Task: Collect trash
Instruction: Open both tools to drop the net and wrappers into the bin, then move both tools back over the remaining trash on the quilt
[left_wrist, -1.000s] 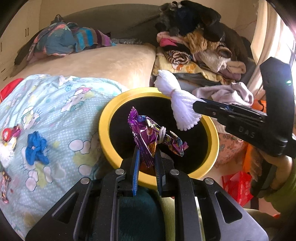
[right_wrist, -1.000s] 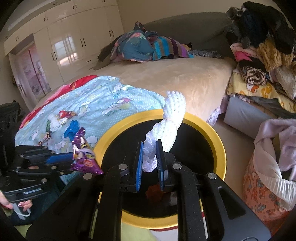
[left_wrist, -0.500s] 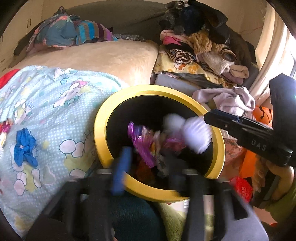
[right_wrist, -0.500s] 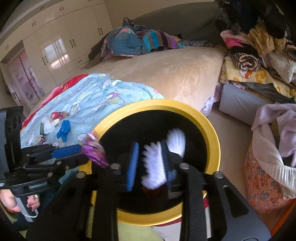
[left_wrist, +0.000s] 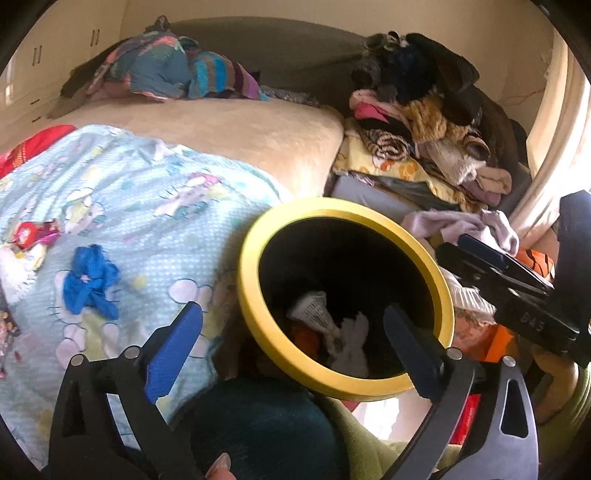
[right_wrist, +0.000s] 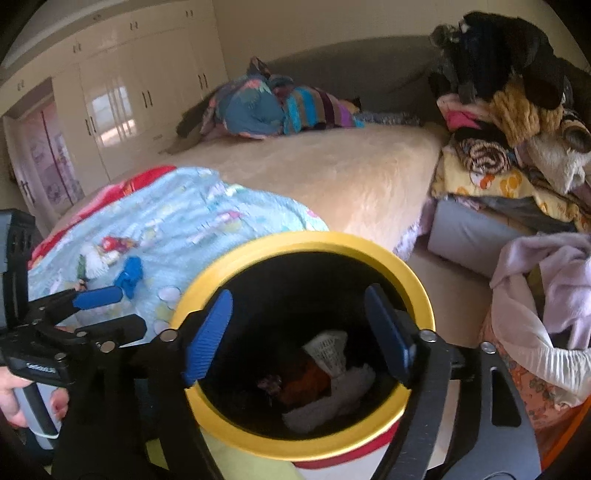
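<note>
Both drops are in: your left claw and right claw now gape empty over the bin, wrapper and white cloth inside, blue scrap still on the bed.

Yellow-rimmed round bin stands beside bed's edge; white crumpled netting inside it. Blue crumpled wrapper on cartoon-print blanket, left of bin.

Bin bottom dim; purple wrapper barely discernible
</note>
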